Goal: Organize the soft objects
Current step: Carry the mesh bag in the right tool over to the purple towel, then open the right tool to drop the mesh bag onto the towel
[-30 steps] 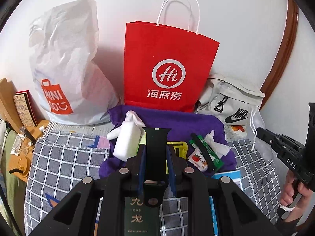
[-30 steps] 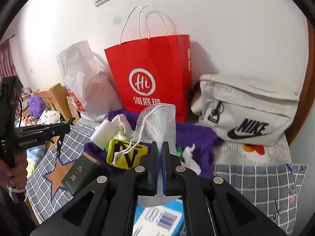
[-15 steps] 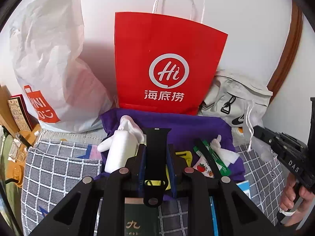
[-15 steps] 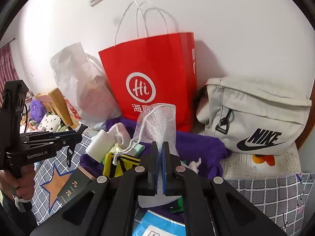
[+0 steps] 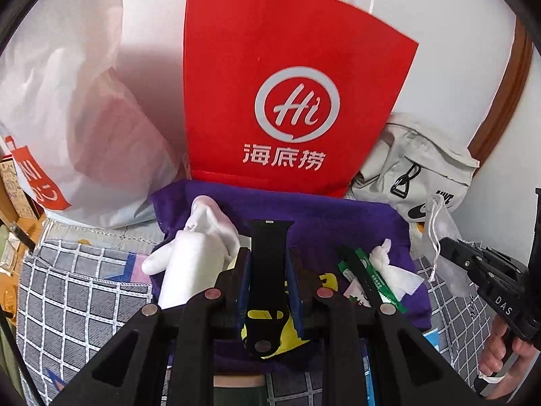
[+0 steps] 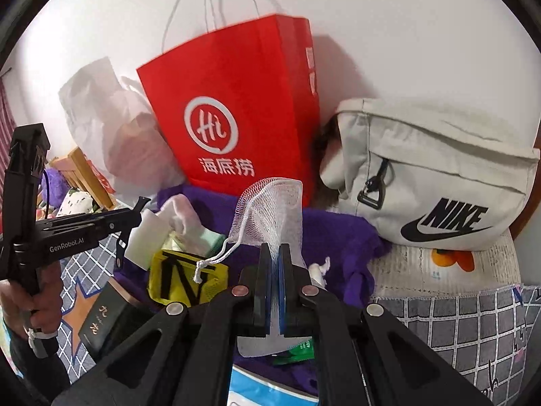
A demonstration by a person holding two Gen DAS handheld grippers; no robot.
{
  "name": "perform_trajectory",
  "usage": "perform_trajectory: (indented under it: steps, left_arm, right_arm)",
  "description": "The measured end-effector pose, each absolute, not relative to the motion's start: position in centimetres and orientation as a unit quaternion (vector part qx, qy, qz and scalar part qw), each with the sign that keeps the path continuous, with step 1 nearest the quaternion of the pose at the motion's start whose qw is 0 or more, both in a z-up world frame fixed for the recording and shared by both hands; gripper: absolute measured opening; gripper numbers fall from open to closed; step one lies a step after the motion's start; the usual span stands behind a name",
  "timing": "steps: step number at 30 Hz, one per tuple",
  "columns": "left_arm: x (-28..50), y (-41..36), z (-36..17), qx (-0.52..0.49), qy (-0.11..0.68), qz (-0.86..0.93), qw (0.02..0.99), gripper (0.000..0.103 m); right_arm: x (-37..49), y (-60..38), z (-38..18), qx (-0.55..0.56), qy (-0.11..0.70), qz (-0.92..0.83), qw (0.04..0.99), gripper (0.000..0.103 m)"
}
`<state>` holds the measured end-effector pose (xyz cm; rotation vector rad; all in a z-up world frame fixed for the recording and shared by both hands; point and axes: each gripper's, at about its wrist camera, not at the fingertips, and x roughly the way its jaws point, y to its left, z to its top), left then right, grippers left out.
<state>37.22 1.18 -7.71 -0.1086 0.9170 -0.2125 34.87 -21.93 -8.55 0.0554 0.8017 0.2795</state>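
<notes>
mesh pouch [image 6: 270, 209] pinched in right tongs [image 6: 274, 257], strap [image 5: 268, 253] clamped in left tongs [image 5: 268, 264]; dangling drawstring [image 6: 216, 257] below could snag clutter.

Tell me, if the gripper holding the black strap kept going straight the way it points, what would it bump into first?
Probably the purple cloth just ahead of the left gripper and its black strap; the red paper bag stands behind it. Depth is hard to judge.

Checked grey bedspread [image 5: 77, 291] under a heap

A purple towel [image 5: 324, 216], red paper bag [image 5: 287, 77], white plastic bag [image 5: 67, 108] and pale sling bag [image 6: 439, 182] lay on it.
</notes>
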Motion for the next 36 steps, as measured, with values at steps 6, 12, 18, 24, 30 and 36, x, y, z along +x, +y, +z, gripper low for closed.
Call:
perform_trajectory:
  steps: [6, 12, 18, 24, 30, 36]
  left_arm:
    - [37.9, 1.3, -8.9, -0.048, 0.455, -0.1, 0.884, 0.02]
    - [38.6, 1.7, -10.0, -0.053, 0.464, -0.096, 0.879, 0.02]
    - [39.3, 1.9, -11.5, -0.068, 0.476, -0.102, 0.871, 0.02]
    - [39.8, 2.5, -12.4, -0.081, 0.482, -0.098, 0.867, 0.02]
    - [40.1, 3.2, -12.9, -0.09, 0.485, -0.09, 0.865, 0.02]
    - [40.4, 3.3, -13.2, -0.095, 0.493, -0.089, 0.86, 0.021]
  right_arm:
    - [36.1, -22.7, -10.5, 0.034, 0.41, 0.126, 0.903, 0.003]
    - [36.9, -23.0, -12.1, 0.033, 0.429, 0.121, 0.894, 0.003]
    - [37.8, -22.4, -14.0, 0.029, 0.454, 0.125, 0.882, 0.003]
    - [38.4, -22.1, -15.7, 0.028, 0.476, 0.123, 0.871, 0.004]
    - [38.8, -22.2, -16.8, 0.031, 0.492, 0.116, 0.862, 0.004]
    - [39.1, -21.7, -17.7, 0.029, 0.502, 0.118, 0.856, 0.007]
